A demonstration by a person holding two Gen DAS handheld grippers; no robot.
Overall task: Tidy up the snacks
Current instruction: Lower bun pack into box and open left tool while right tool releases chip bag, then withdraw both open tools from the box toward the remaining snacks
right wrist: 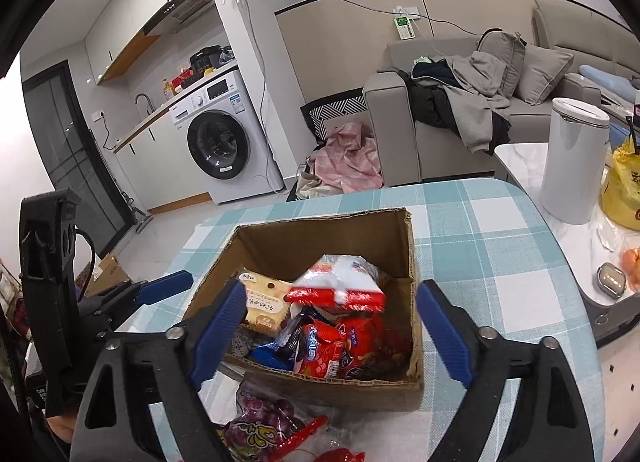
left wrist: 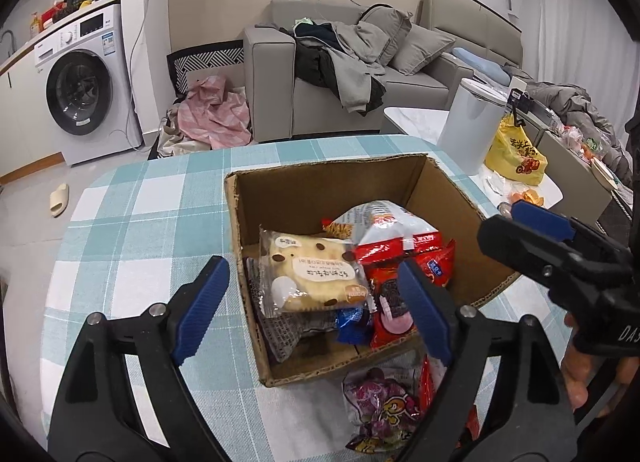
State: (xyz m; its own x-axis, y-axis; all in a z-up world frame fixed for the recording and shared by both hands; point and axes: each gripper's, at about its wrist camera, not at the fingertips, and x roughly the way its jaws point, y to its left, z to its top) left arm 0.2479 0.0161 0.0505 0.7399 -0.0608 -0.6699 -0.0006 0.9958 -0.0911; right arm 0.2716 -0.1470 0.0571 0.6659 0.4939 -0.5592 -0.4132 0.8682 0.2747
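Observation:
An open cardboard box (left wrist: 320, 198) (right wrist: 320, 238) stands on the checked tablecloth and holds several snack packets. A clear cookie packet (left wrist: 316, 278) (right wrist: 264, 302) lies on top at the left. To its right a red and white bag (left wrist: 396, 230) (right wrist: 340, 282) rests over red packets (left wrist: 436, 266) (right wrist: 324, 346) and a blue one (left wrist: 354, 326). A purple candy bag (left wrist: 380, 406) (right wrist: 256, 426) lies on the cloth outside the box's near wall. My left gripper (left wrist: 310, 266) hovers open above the cookie packet. My right gripper (right wrist: 332, 288) hovers open above the red and white bag. Neither holds anything.
The round table's blue checked cloth (left wrist: 140, 222) has bare room left of the box. A white bin (right wrist: 572, 166), a yellow bag (right wrist: 624, 190) and a small tin (right wrist: 611, 280) sit on the white table at right. A sofa and washing machine stand behind.

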